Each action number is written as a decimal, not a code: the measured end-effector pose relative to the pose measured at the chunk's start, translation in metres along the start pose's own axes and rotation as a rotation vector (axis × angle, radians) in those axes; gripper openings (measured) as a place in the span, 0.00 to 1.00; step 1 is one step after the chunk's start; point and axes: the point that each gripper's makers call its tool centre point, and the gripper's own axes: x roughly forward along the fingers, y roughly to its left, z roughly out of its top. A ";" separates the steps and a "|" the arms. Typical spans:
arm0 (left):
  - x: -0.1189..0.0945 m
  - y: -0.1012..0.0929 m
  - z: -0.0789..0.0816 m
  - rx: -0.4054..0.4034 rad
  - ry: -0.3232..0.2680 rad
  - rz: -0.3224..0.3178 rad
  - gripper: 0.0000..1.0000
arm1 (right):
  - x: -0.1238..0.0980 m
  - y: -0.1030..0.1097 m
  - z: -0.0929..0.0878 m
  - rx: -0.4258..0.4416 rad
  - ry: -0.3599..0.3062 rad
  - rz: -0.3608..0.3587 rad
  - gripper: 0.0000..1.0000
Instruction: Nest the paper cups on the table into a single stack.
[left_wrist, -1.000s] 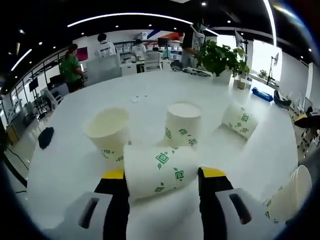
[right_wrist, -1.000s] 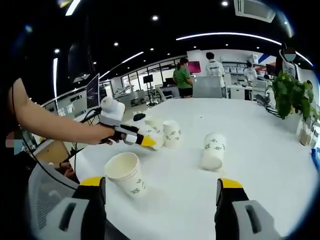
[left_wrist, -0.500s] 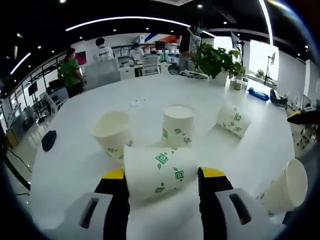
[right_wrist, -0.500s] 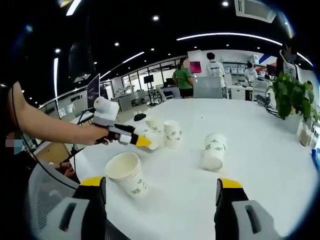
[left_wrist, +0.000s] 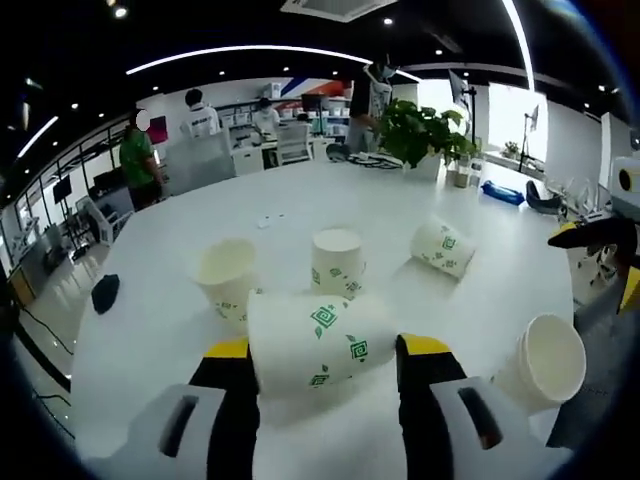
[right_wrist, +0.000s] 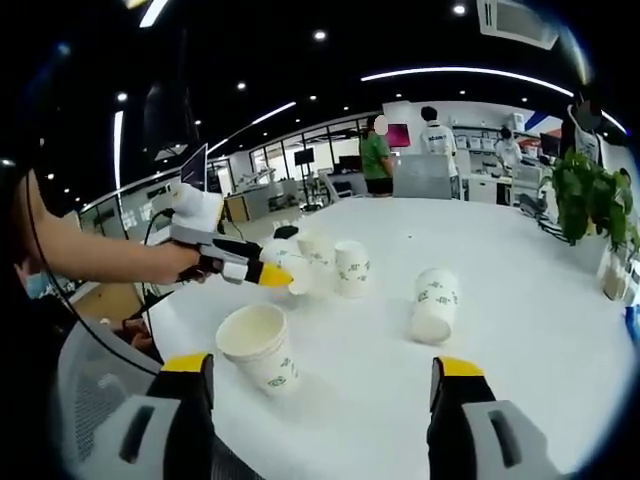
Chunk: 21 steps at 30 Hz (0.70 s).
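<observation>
The left gripper was clamped on a paper cup lying crosswise between its jaws. That held cup's long axis ran sideways across the jaws, its narrower base toward the right jaw and its mouth toward the left one, though the mouth itself was hidden.

Taking the held cup as the landmark: just beyond it to the left stood an open-mouthed cup, upright, mouth up. Just beyond it in the middle stood an inverted cup, base up. Farther off to the right lay a tipped cup, on its side with its long axis slanting away. Off to the right and nearest the camera sat a tilted cup, its open mouth turned up and toward the camera.

In the right gripper view, the right gripper had its jaws wide apart around nothing, with that same tilted cup on the white table just ahead of its left jaw.

The risks looked plain. A sideways grip on a thin paper wall could crush or ovalise the cup, so it would jam when nested. The held cup would need turning to line up with a mouth-up cup; pushing in at an angle would likely topple the light target. The inverted and lying cups would need righting first.
</observation>
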 end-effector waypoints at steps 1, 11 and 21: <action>-0.003 -0.001 0.001 0.001 -0.002 -0.003 0.54 | 0.000 0.000 0.000 0.002 -0.001 0.000 0.90; -0.032 -0.026 0.010 0.043 -0.036 -0.061 0.54 | 0.008 0.010 0.011 0.017 -0.022 0.040 0.86; -0.057 -0.049 0.010 0.111 -0.048 -0.119 0.54 | 0.019 0.023 0.032 0.002 -0.043 0.087 0.83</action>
